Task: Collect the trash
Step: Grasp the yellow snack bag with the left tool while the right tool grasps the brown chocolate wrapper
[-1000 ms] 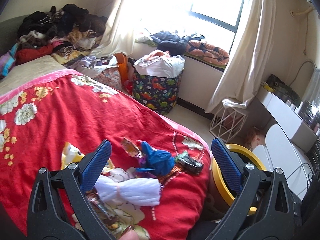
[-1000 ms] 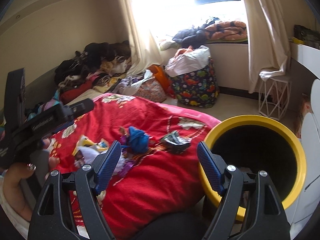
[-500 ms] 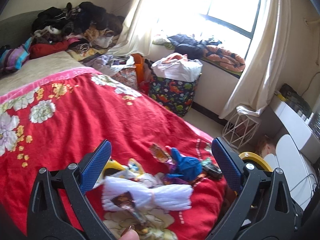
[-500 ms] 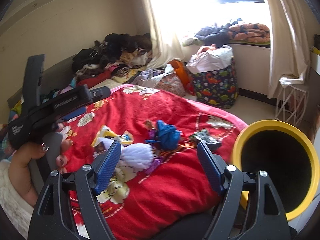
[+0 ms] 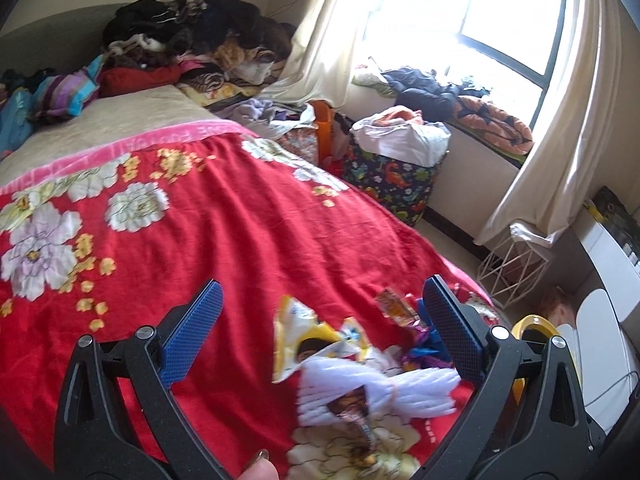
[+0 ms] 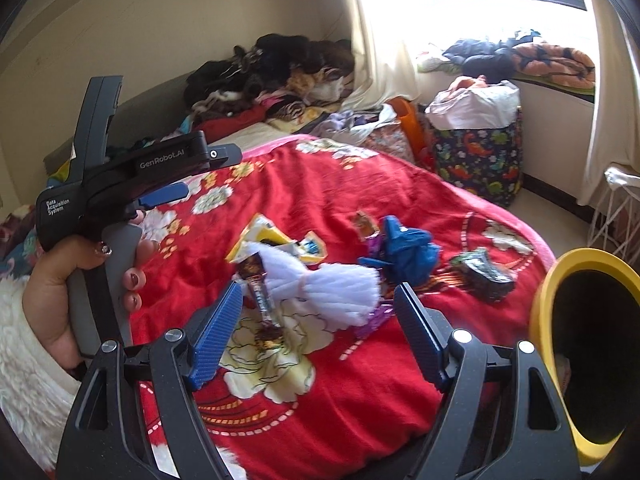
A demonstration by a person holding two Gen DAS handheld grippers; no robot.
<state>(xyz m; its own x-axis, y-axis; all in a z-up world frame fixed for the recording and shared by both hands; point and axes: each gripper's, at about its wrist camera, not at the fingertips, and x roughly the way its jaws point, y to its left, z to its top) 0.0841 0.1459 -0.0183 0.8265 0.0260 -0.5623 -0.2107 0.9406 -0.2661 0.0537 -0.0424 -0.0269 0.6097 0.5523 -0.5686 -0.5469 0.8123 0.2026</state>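
A red floral blanket (image 6: 320,400) covers the bed; a yellow-rimmed bin (image 6: 560,280) stands off its foot corner. White foam netting (image 6: 332,292), blue bag (image 6: 412,252) and wrappers (image 6: 260,284) lie near that corner. Left gripper (image 5: 320,332) and right gripper (image 6: 318,332) both gape, grasping nothing.

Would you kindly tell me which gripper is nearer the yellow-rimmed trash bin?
Right. The right gripper hangs beside the bin; the left gripper hangs across the bed.

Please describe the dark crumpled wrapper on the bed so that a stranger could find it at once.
On the red flowered blanket, look at the litter near the yellow bin. The dark crumpled wrapper lies nearest the bin, right of the blue wad. It alone is blackish-green.
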